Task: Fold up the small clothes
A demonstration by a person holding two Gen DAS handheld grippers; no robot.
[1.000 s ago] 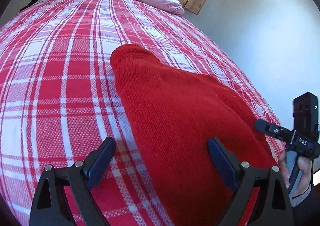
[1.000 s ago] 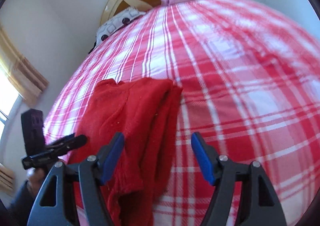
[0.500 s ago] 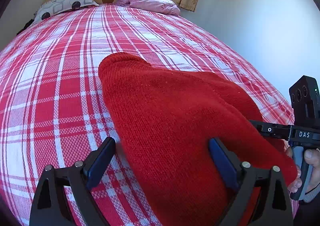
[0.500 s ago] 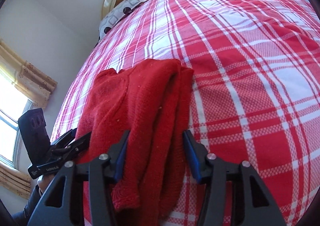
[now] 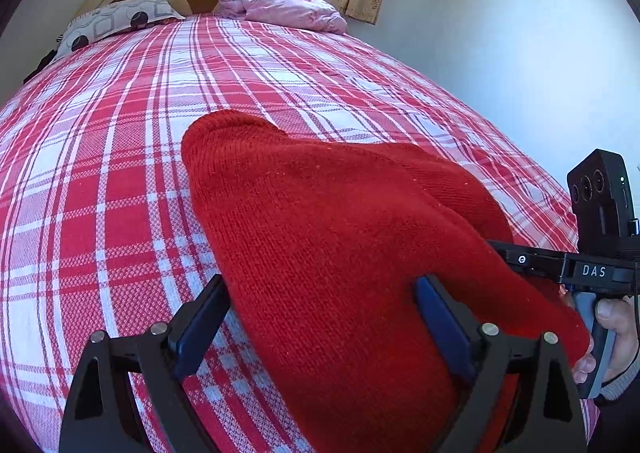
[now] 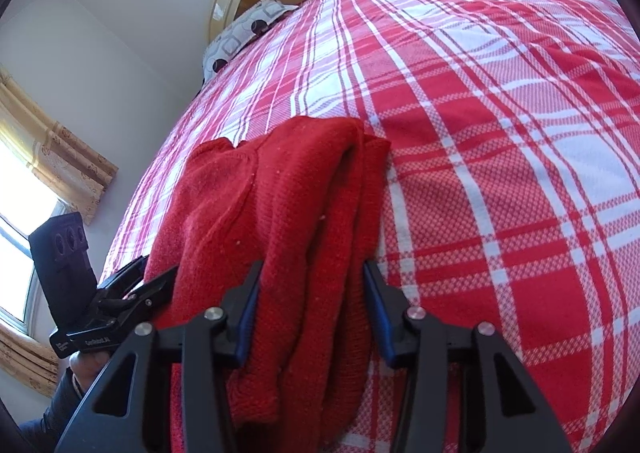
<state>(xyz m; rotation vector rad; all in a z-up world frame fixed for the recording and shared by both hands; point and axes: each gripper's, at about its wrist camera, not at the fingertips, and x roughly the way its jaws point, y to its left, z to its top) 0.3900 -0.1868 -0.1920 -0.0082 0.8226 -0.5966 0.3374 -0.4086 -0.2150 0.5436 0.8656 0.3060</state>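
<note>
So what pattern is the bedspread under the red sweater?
Red-and-white plaid bedspread, clearest in the left wrist view.

The left gripper (image 5: 322, 327), along the bottom of its own view, has 2 black angular arms with triangular cut-outs, round silver screws at the joints, and dark blue pads (image 5: 440, 327) on the inner faces. The right gripper (image 6: 312, 311), at the bottom of its own view, is built the same. At the right edge of the left view, its black bar bears white letters "DAS", a black box carries round lenses, the grip is grey-blue, and a grey cuff (image 5: 620, 385) shows.
</note>
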